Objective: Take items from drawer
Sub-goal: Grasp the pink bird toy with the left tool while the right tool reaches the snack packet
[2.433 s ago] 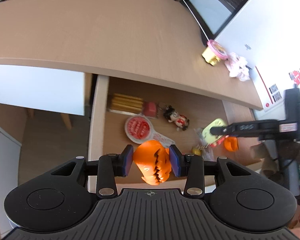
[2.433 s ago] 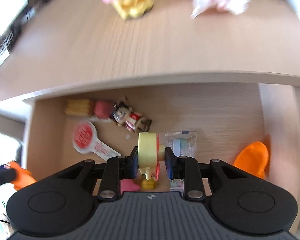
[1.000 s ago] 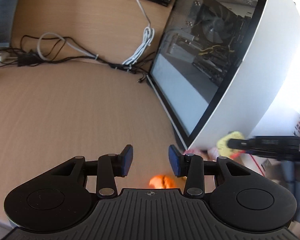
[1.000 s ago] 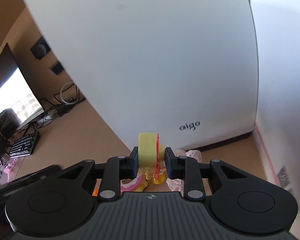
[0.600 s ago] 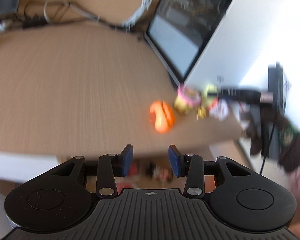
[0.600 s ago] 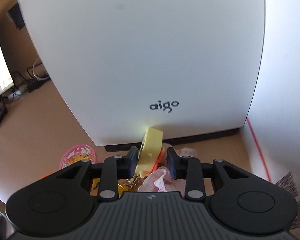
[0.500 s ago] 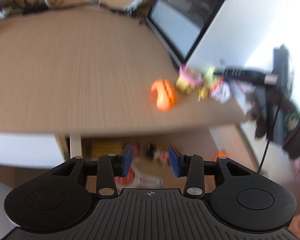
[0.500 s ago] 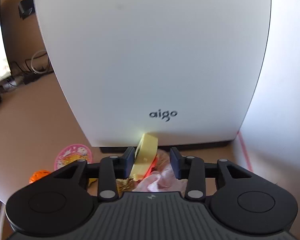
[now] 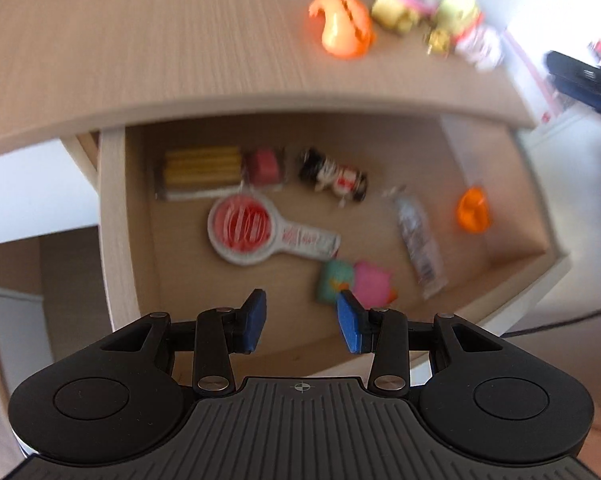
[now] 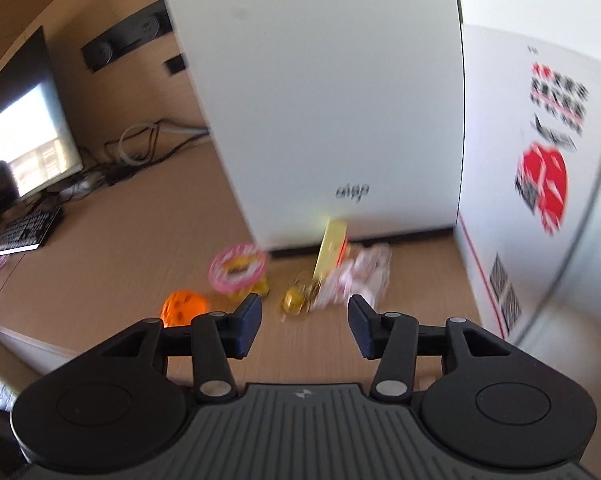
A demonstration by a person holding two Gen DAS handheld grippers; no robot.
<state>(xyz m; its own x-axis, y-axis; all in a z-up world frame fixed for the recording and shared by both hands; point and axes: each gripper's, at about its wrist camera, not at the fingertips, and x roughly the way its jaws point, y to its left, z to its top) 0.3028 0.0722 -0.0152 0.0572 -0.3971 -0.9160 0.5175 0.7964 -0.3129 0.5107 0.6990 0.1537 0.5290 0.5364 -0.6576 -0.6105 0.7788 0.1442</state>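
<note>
Both toys now lie on the light wooden desk (image 9: 140, 40) by the white computer case (image 10: 320, 100): the orange jagged-toothed plastic figure (image 9: 340, 34) and the yellow disc keychain (image 10: 331, 250), which leans beyond the right gripper (image 10: 304, 326), whose jaws are opening, empty. Over the open wooden drawer (image 9: 116, 220), the left gripper (image 9: 302, 322) hangs parted, empty, just beside a green-and-pink soft toy (image 9: 356, 284). The case's logo is blurred.

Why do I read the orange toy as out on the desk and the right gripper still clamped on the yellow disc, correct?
Not quite. The orange toy is on the desk, but the right gripper is not clamped: the right wrist view shows its jaws opening, empty, with the yellow disc beyond them on the desk.
</note>
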